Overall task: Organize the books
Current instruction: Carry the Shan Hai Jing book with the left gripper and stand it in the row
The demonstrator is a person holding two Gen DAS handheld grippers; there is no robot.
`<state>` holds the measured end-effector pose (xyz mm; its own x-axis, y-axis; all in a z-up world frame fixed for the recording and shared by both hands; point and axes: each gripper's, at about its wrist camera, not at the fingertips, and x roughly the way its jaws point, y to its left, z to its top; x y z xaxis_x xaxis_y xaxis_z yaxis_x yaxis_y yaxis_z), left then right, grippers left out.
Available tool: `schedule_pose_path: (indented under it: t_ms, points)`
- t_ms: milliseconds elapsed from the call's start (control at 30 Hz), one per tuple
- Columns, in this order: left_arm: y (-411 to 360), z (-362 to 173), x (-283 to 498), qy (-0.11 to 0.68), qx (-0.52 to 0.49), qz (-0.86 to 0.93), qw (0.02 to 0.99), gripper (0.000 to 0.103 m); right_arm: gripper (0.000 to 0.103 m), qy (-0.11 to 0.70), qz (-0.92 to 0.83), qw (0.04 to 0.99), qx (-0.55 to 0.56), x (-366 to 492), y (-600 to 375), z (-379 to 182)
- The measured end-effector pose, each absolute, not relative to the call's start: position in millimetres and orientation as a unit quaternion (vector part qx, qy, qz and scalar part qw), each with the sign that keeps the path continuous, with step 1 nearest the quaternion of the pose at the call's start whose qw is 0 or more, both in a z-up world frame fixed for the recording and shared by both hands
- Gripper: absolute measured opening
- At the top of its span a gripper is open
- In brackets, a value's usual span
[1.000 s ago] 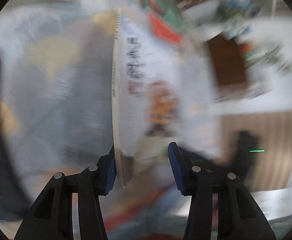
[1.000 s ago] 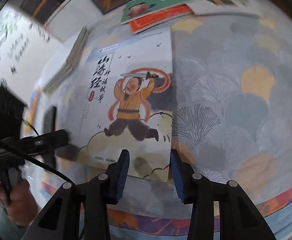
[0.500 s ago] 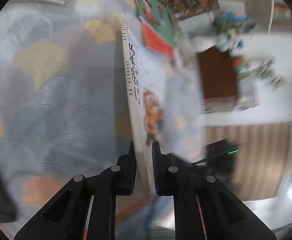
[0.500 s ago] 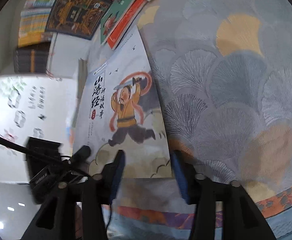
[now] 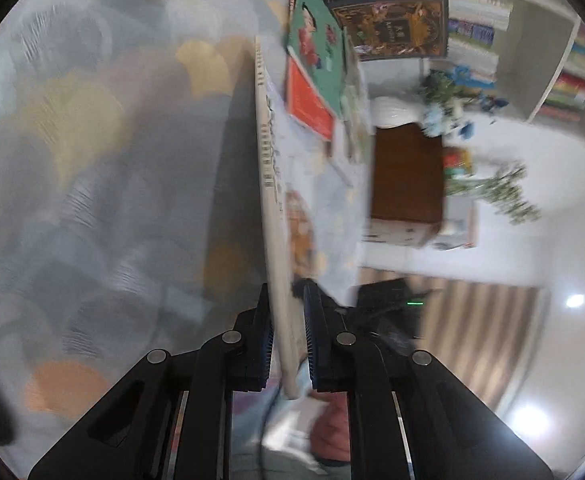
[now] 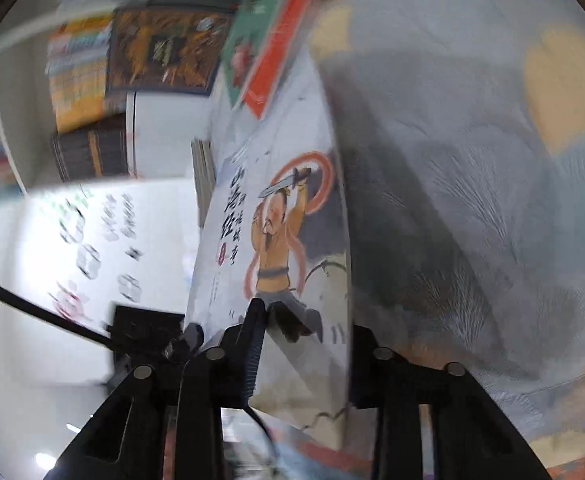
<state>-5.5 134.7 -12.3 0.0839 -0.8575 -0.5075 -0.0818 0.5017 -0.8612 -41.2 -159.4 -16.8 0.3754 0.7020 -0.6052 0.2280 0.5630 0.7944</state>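
A white picture book with a sword-swinging figure on its cover [image 6: 280,240] stands tipped up on its edge over the fan-patterned rug [image 6: 472,200]. My left gripper [image 5: 286,344] is shut on the book's near corner [image 5: 270,200], which I see edge-on. My right gripper [image 6: 304,352] has its jaws closing on the book's bottom edge, one pad on the cover and the other behind it. Farther back, a green book [image 5: 316,52], a red book [image 5: 308,104] and a dark ornate book [image 5: 396,28] lie on the rug.
Bookshelves [image 5: 564,80] with colourful spines line the far wall. A brown cabinet [image 5: 406,172] with plants stands on the pale floor beside the rug. A stack of dark books [image 6: 92,152] sits by a white panel. A person's hand [image 5: 332,428] shows below the left gripper.
The left jaws closed on the book's edge. The book rose from lying flat to standing on edge. The right jaws spread, then closed on its bottom edge while the gripper rolled.
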Motion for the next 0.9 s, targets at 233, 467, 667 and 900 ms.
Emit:
schedule_pose_path:
  t_ms: [233,467,667,900]
  points:
    - [111,37,-20,0.569,-0.193,-0.303,0.74,0.01,0.026,0.525,0.166,0.826,0.121,-49,-92,53]
    - [140,76,-18,0.526,-0.206,-0.332,0.756,0.014,0.026,0.488,0.217,0.845,0.018,-52,-63,101]
    - [197,103,7,0.469,-0.248,-0.303,0.792,0.014,0.027,0.458,0.259,0.85,0.025,7,-10,124]
    - [267,79,66,0.458,-0.267,-0.193,0.825,0.013,0.028,0.499,0.308,0.807,0.073,92,64,86]
